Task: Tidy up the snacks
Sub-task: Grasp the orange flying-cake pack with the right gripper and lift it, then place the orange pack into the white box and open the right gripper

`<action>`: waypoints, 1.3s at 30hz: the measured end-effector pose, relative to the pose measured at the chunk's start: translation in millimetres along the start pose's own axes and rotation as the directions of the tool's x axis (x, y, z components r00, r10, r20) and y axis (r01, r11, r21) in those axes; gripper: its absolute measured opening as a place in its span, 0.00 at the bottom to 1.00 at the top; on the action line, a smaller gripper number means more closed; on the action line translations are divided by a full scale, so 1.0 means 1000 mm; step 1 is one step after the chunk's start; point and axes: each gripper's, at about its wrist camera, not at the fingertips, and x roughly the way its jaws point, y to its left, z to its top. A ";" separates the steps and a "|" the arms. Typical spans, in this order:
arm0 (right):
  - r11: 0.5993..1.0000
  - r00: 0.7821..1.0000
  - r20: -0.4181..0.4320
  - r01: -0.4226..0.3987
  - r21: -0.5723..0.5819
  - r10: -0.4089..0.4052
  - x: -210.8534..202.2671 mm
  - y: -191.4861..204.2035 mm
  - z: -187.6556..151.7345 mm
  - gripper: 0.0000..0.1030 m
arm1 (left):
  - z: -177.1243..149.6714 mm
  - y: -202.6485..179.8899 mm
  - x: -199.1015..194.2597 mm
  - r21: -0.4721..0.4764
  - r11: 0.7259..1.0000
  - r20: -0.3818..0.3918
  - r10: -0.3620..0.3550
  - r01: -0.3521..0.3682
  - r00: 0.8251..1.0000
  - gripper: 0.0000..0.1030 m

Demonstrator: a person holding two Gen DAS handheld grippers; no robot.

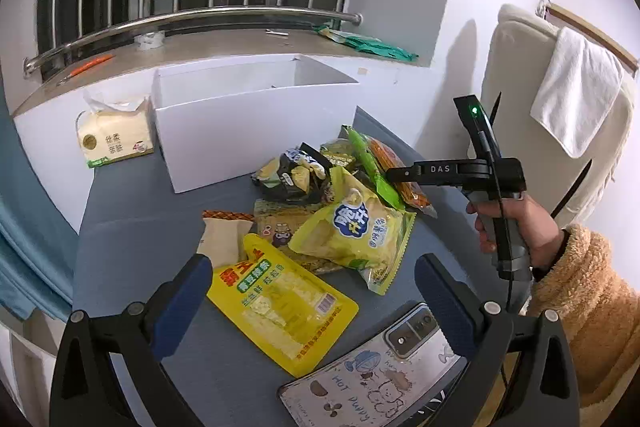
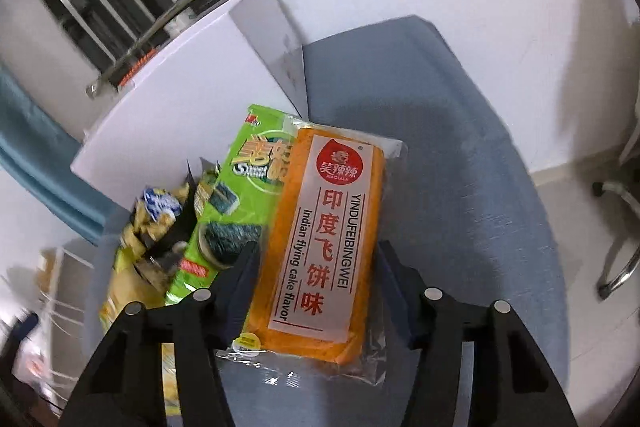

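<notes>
A pile of snack bags lies on the grey table [image 1: 132,227] in front of an open white box [image 1: 256,131]. My left gripper [image 1: 312,291] is open just above a flat yellow pouch [image 1: 280,307]. A yellow-green chip bag [image 1: 356,231] and a dark bag [image 1: 292,175] lie beyond it. My right gripper [image 2: 316,267] has its jaws around an orange Indian flying cake pack [image 2: 324,239], touching its sides. A green seaweed snack bag [image 2: 236,195] lies to its left. The right gripper also shows in the left wrist view [image 1: 400,175], at the pile's right side.
A tissue pack [image 1: 114,137] stands left of the box. A phone [image 1: 380,371] with a cartoon case lies near the table's front edge. A windowsill with a steel rail [image 1: 192,19] runs behind. A chair with a white towel [image 1: 576,95] stands at the right.
</notes>
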 end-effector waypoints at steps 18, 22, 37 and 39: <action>0.990 0.966 0.217 -0.138 -0.029 0.141 -0.122 0.010 -0.038 0.60 | 0.014 -0.064 0.118 0.294 0.956 -0.191 0.063 -0.004 0.980 1.00; 0.989 0.961 0.235 -0.147 -0.014 0.146 -0.134 0.009 -0.047 0.60 | 0.014 -0.071 0.143 0.329 0.944 -0.234 0.104 -0.022 0.967 1.00; 0.985 0.960 0.223 -0.171 -0.005 0.168 -0.135 0.007 -0.061 0.60 | 0.030 -0.056 0.116 0.213 0.973 -0.194 -0.050 0.092 0.980 0.44; 0.984 0.959 0.223 -0.176 -0.011 0.174 -0.134 0.010 -0.060 0.60 | 0.038 -0.049 0.098 0.191 0.976 -0.149 -0.077 0.105 0.986 0.44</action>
